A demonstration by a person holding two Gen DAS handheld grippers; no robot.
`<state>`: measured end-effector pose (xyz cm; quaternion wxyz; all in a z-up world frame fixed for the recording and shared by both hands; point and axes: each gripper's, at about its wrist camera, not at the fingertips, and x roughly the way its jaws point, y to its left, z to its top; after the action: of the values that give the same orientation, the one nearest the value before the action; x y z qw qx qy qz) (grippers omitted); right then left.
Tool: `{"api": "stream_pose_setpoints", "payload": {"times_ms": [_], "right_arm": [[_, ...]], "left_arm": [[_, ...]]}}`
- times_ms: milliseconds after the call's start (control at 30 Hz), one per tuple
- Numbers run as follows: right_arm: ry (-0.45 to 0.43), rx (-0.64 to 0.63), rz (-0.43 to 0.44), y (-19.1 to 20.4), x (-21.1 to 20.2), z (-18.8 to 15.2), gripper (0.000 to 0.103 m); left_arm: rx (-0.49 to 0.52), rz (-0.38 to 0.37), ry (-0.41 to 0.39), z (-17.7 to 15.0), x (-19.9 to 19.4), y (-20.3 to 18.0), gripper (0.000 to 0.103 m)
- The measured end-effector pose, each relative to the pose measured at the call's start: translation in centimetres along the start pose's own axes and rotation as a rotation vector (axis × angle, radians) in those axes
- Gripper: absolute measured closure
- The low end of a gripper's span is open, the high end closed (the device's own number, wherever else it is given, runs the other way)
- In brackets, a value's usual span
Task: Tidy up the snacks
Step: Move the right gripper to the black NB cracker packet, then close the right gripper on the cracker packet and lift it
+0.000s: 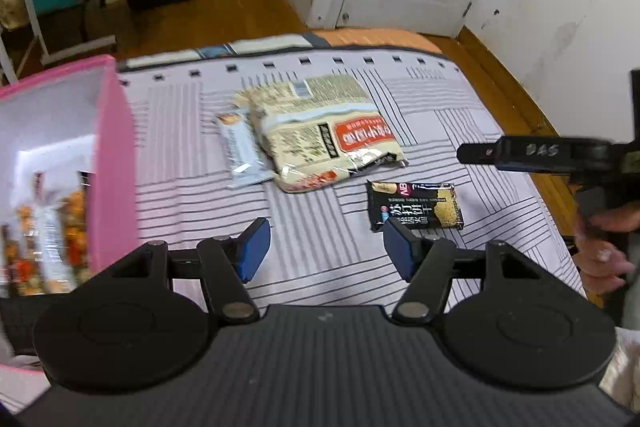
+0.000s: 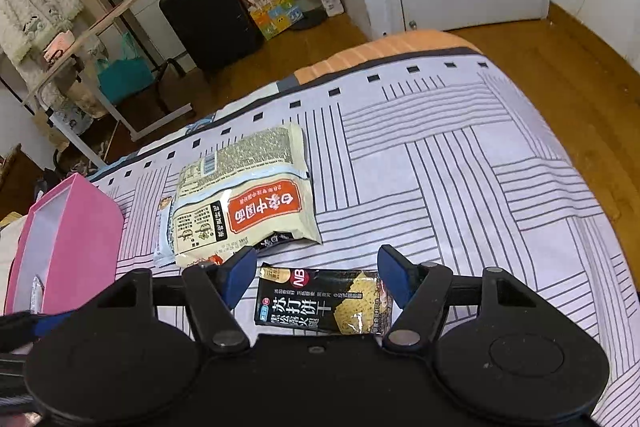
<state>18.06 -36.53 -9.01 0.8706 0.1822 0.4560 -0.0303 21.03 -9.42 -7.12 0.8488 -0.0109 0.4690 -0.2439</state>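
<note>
Soft even daylight, fisheye-bowed edges, blur at left margin.

The left gripper (image 1: 326, 247) is spread wide, its 2 blue pads (image 1: 253, 247) well apart and holding nothing. The right gripper (image 2: 318, 277) is spread wide too, also holding nothing.

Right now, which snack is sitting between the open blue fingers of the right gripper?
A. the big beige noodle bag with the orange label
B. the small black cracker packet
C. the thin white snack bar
B: in the right wrist view the small black cracker packet lies on the striped bedspread between the open right gripper fingers, untouched.
</note>
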Motion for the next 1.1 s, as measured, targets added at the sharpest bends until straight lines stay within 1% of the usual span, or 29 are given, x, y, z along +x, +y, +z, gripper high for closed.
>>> {"api": "stream_pose_setpoints", "payload": {"times_ms": [133, 200, 300, 433, 500, 533, 567, 600, 633, 667, 700, 733, 833, 1000, 1100], "right_arm": [[0.081, 0.024, -0.044, -0.4, 1.5, -0.5, 0.035], [0.108, 0.028, -0.054, -0.5, 2.2, -0.5, 0.035], [0.140, 0.068, -0.080, -1.6, 3.3, -0.2, 0.037], [0.198, 0.129, -0.080, -2.8, 5.0, -0.1, 0.041], [0.231, 0.149, -0.076, -3.2, 5.9, -0.4, 0.044], [0.245, 0.156, -0.078, -3.3, 6.3, -0.5, 0.049], [0.256, 0.156, -0.078, -3.3, 6.7, -0.6, 0.054], [0.267, 0.156, -0.079, -3.3, 7.0, -0.7, 0.055], [0.273, 0.154, -0.087, -3.3, 7.3, -0.8, 0.058], [0.273, 0.149, -0.089, -3.2, 7.4, -0.9, 0.058], [0.271, 0.147, -0.088, -3.1, 7.4, -0.9, 0.059], [0.272, 0.143, -0.087, -3.0, 7.4, -0.9, 0.061], [0.270, 0.130, -0.089, -2.9, 7.4, -0.8, 0.061], [0.263, 0.085, -0.103, -2.0, 6.9, -0.7, 0.061], [0.264, 0.063, -0.095, -1.4, 6.3, -0.8, 0.059]], "left_arm": [[0.001, -0.048, 0.017, -0.4, 3.7, -1.1, 0.043], [-0.012, -0.055, 0.021, -0.6, 5.5, -1.5, 0.045], [-0.015, -0.058, 0.007, -0.9, 7.9, -2.0, 0.045], [-0.045, -0.090, 0.001, -1.1, 10.4, -2.0, 0.047], [-0.064, -0.104, 0.001, -1.3, 11.5, -2.1, 0.051], [-0.070, -0.109, 0.003, -1.4, 12.0, -2.1, 0.052], [-0.079, -0.116, 0.007, -1.5, 12.6, -2.2, 0.055], [-0.087, -0.122, 0.012, -1.5, 13.0, -2.2, 0.059], [-0.094, -0.131, 0.021, -1.6, 13.5, -2.3, 0.061], [-0.100, -0.144, 0.028, -1.7, 13.9, -2.3, 0.068], [-0.106, -0.157, 0.033, -1.8, 14.2, -2.4, 0.070], [-0.114, -0.175, 0.036, -2.0, 14.4, -2.4, 0.071], [-0.100, -0.167, 0.026, -2.2, 14.4, -2.7, 0.071], [-0.106, -0.178, 0.045, -2.3, 13.9, -2.8, 0.071], [-0.105, -0.175, 0.044, -2.6, 13.3, -2.8, 0.071]]}}
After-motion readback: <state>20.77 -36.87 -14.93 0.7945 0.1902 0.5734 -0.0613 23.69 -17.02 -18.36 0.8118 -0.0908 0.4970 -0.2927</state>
